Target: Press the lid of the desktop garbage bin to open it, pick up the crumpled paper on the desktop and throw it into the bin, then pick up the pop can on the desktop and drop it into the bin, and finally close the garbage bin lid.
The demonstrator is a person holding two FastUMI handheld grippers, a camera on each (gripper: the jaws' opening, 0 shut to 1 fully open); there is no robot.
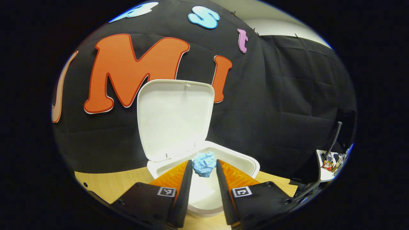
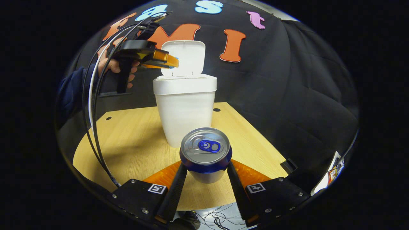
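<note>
Left gripper (image 1: 204, 169): both fingers press the crumpled paper (image 1: 204, 163), held above the open mouth of the bin (image 1: 246, 159) — lid (image 1: 175, 118) upright behind. Right gripper (image 2: 204, 171): fingers clamp the pop can (image 2: 205, 150) at its sides, upright above the table (image 2: 134, 140), bin just beyond. A hand (image 2: 118, 68) holds the left gripper over the bin rim.
</note>
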